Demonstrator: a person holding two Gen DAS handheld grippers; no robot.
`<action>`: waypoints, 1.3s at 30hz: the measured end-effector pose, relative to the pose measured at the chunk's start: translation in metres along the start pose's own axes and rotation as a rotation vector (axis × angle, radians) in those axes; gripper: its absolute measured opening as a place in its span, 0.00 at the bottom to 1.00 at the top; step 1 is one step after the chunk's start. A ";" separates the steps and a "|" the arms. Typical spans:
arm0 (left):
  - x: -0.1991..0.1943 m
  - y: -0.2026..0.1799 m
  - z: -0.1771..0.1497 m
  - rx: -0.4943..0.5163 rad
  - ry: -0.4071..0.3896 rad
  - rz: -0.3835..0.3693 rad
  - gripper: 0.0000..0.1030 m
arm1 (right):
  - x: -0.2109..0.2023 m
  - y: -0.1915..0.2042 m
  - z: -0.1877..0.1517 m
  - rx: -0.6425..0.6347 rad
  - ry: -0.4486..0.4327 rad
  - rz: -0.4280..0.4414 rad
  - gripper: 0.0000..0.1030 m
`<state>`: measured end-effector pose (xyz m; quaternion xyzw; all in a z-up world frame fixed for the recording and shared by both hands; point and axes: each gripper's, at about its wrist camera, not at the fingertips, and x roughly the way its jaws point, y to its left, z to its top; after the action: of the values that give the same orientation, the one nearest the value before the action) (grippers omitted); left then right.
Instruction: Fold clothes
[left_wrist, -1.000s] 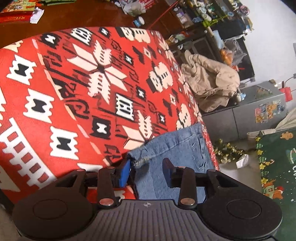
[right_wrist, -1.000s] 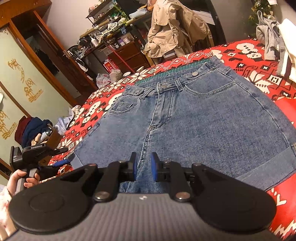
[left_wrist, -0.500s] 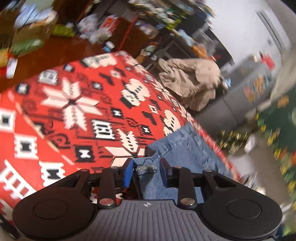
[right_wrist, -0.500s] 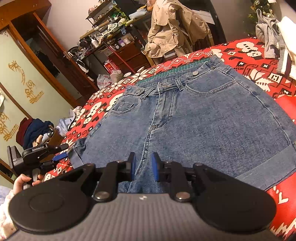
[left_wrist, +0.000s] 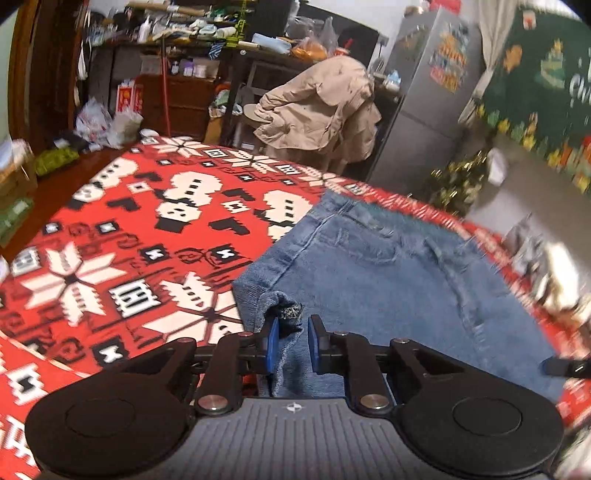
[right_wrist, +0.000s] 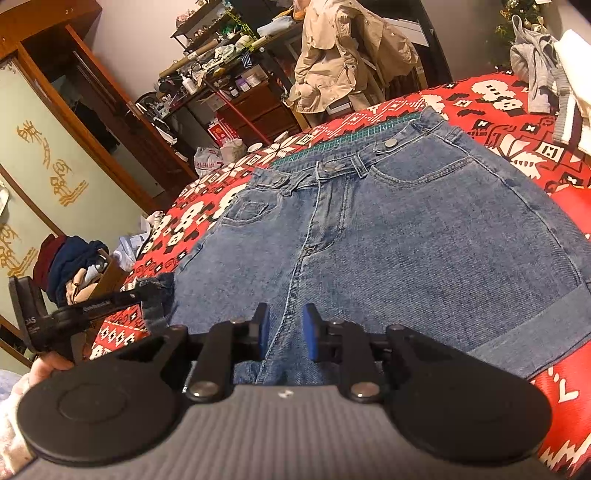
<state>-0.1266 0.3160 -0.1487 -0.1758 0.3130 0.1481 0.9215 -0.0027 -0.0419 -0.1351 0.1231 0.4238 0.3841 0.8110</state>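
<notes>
Blue denim shorts (right_wrist: 406, 229) lie flat on a red patterned blanket (right_wrist: 517, 122), waistband at the far side. In the left wrist view my left gripper (left_wrist: 290, 341) is shut on the hem corner of the shorts (left_wrist: 388, 273) and lifts it off the blanket (left_wrist: 147, 240). That gripper also shows in the right wrist view (right_wrist: 147, 295) at the left, with bunched denim in it. My right gripper (right_wrist: 282, 330) sits over the near hem at the crotch seam, its jaws a little apart with denim lying between them.
A beige coat (right_wrist: 343, 55) hangs on a chair beyond the bed. Grey and white clothes (right_wrist: 546, 66) lie on the blanket at the far right. A pile of dark clothes (right_wrist: 70, 262) sits left of the bed. Cluttered shelves (left_wrist: 207, 33) and a fridge (left_wrist: 428, 107) stand behind.
My left gripper closed on the shorts' hem corner, lifted it and swung to face the shorts. The right gripper has barely moved.
</notes>
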 end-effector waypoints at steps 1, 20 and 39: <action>-0.001 0.003 0.000 -0.022 -0.004 0.014 0.16 | 0.000 -0.001 0.000 0.002 -0.001 0.000 0.22; -0.017 0.066 -0.024 -0.635 -0.101 -0.028 0.09 | 0.000 0.000 0.000 0.004 -0.005 0.005 0.27; -0.068 -0.078 0.025 -0.231 -0.295 -0.135 0.07 | -0.043 -0.024 0.008 0.021 -0.082 -0.026 0.27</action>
<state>-0.1355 0.2460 -0.0689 -0.2771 0.1432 0.1452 0.9390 0.0015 -0.0880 -0.1173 0.1416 0.3959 0.3639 0.8311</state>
